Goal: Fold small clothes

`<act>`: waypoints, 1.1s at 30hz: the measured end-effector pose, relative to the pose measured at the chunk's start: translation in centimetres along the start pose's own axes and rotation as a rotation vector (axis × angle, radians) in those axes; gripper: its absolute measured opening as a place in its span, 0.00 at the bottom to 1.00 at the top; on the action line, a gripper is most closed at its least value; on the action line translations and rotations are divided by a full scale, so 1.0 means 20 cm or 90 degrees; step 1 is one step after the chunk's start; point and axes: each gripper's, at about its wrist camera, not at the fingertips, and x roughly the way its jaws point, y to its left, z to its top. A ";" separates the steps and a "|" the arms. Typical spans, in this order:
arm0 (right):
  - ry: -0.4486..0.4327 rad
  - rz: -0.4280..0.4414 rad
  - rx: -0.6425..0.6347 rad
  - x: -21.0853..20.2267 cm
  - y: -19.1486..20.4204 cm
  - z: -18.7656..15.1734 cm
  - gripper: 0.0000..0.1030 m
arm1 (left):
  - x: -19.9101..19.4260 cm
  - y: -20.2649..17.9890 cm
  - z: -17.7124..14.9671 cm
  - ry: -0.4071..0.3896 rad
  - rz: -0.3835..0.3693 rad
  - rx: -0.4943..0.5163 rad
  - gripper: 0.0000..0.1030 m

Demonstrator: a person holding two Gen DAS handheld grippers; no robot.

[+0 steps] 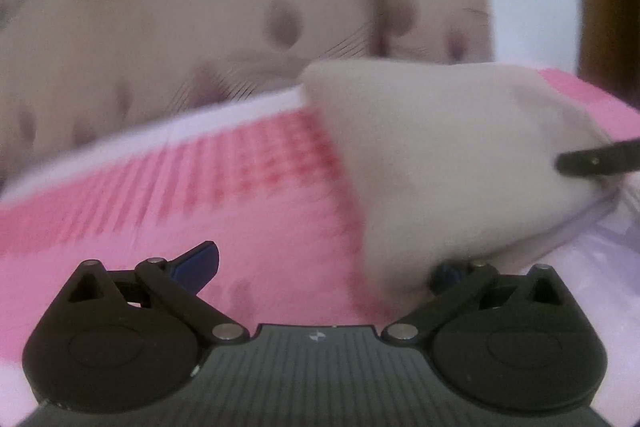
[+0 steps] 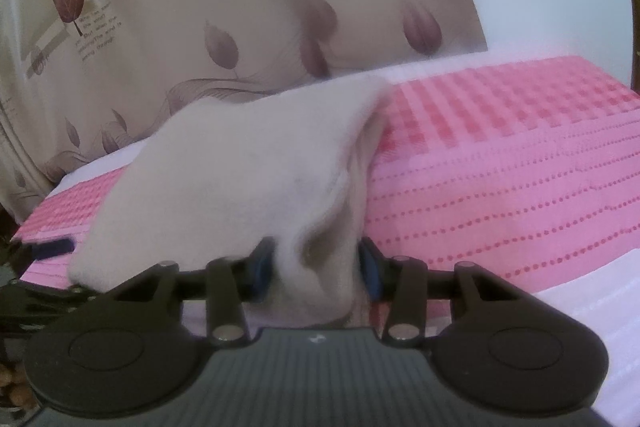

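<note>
Garment (image 2: pixel 248 179), a small cream-white piece, is shown raised in a loose peak above the pink checked cloth (image 2: pixel 500 163) rather than laid flat, one bunched end lying between the partly parted jaws of the right gripper (image 2: pixel 316 269), whose pads are not clearly seen to press on it. The left gripper (image 1: pixel 324 265) is shown spread wide, its right finger hidden under the fabric edge, nothing being pinched. No finished fold is visible; folding is judged barely begun, with flattening and creasing still to be done.
</note>
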 end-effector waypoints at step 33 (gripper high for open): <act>-0.133 0.020 -0.023 0.09 0.10 0.42 0.55 | 0.10 0.01 0.10 -0.147 -0.292 -0.071 0.68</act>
